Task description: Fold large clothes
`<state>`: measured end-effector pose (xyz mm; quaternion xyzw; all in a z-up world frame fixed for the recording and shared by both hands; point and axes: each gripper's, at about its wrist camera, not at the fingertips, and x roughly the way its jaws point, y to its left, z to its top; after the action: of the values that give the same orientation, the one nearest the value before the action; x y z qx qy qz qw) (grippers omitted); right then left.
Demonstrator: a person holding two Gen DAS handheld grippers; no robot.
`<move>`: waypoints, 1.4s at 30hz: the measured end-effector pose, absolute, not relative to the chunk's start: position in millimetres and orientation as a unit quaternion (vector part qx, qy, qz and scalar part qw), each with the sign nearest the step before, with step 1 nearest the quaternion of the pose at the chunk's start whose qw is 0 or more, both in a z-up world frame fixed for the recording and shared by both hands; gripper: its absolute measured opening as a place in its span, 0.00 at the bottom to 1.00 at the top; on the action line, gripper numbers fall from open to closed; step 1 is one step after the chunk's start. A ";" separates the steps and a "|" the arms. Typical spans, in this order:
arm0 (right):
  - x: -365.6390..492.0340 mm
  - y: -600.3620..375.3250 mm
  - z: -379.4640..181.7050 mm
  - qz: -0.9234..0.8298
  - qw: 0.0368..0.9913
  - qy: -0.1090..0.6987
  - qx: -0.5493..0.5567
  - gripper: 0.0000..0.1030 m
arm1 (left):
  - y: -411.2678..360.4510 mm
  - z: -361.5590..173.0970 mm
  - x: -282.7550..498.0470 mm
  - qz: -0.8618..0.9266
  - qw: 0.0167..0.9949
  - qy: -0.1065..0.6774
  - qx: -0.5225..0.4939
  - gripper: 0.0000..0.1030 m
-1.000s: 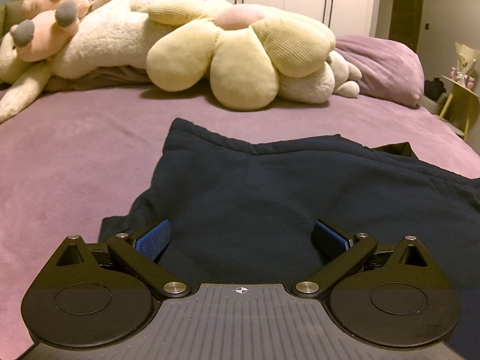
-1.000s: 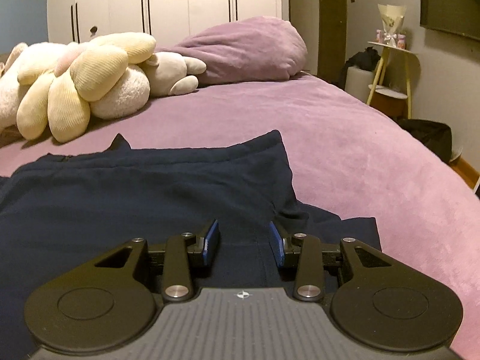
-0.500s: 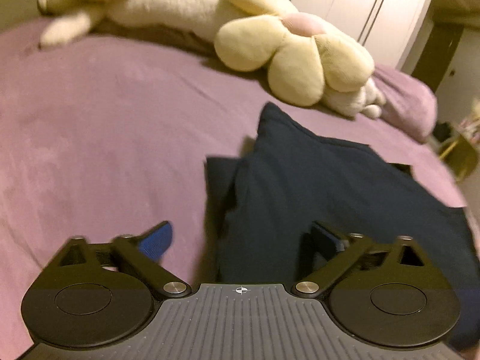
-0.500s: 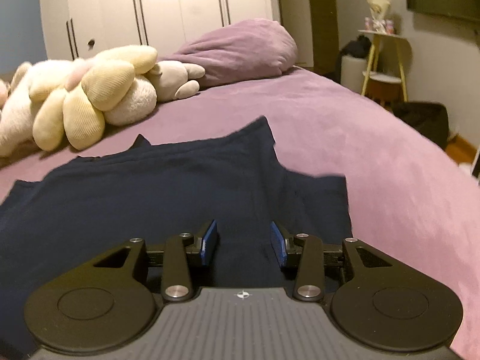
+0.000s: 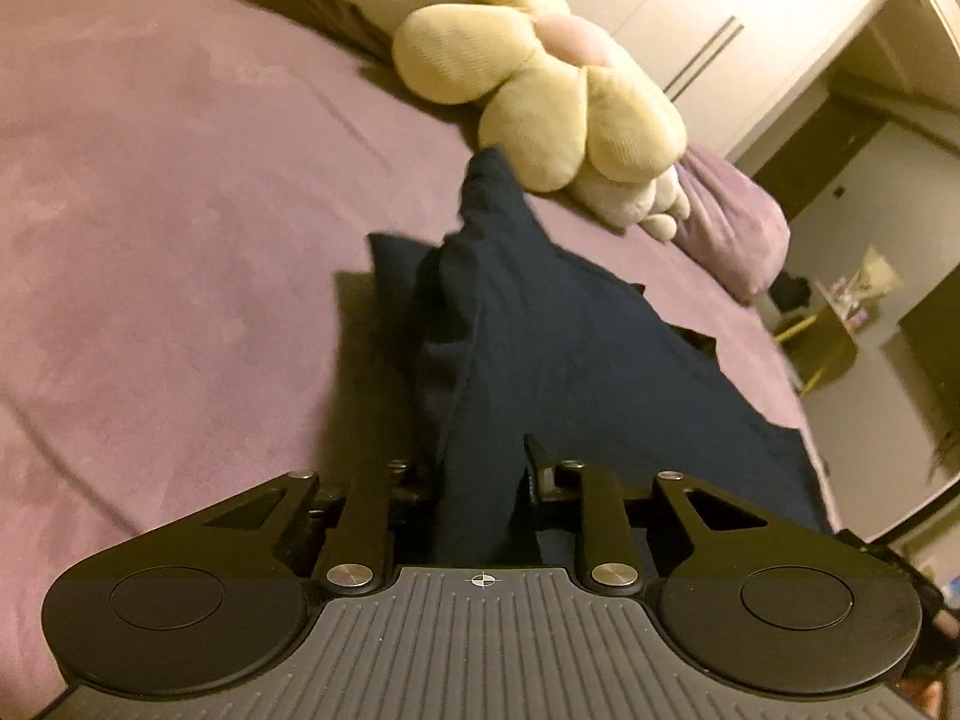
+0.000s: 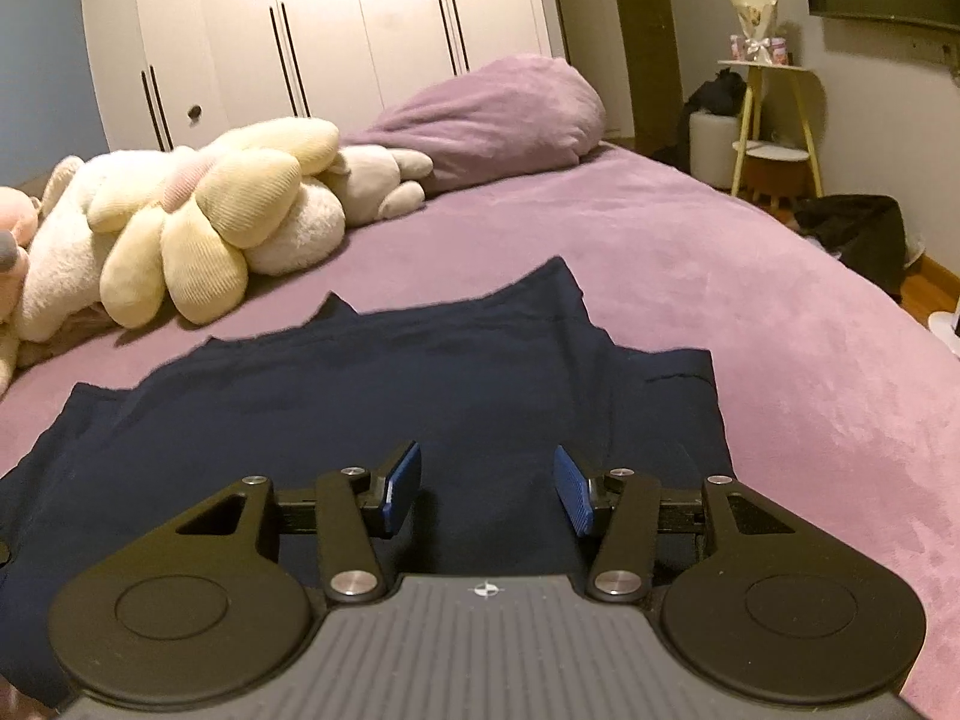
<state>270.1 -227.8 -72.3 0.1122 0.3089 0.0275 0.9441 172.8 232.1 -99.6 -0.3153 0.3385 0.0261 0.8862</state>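
Observation:
A large dark navy garment (image 6: 384, 384) lies spread on the purple bed (image 6: 750, 312). In the left wrist view my left gripper (image 5: 477, 480) is shut on a bunched fold of the garment (image 5: 540, 348) and holds its left side lifted off the bed, tilted. In the right wrist view my right gripper (image 6: 487, 489) is open, its blue pads (image 6: 401, 483) apart just above the garment's near edge, holding nothing.
Cream and white plush toys (image 6: 198, 228) lie along the far side of the bed, also in the left wrist view (image 5: 540, 102). A purple pillow (image 6: 498, 114) sits behind them. A yellow side table (image 6: 774, 126) and dark bags stand off the bed's right side.
My left gripper has closed on the garment's left edge and lifted it, tilting rightward. My right gripper has risen slightly and stays open over the garment.

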 end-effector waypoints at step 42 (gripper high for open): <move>295.5 -83.0 -84.0 0.136 0.924 0.357 0.007 0.28 | 252.8 -92.3 246.0 -0.053 0.824 0.361 -0.434 0.33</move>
<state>295.5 -83.0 -84.0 0.0066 0.3567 0.1364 0.9242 246.0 252.9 -92.3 -0.4343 0.3611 -0.0532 0.8235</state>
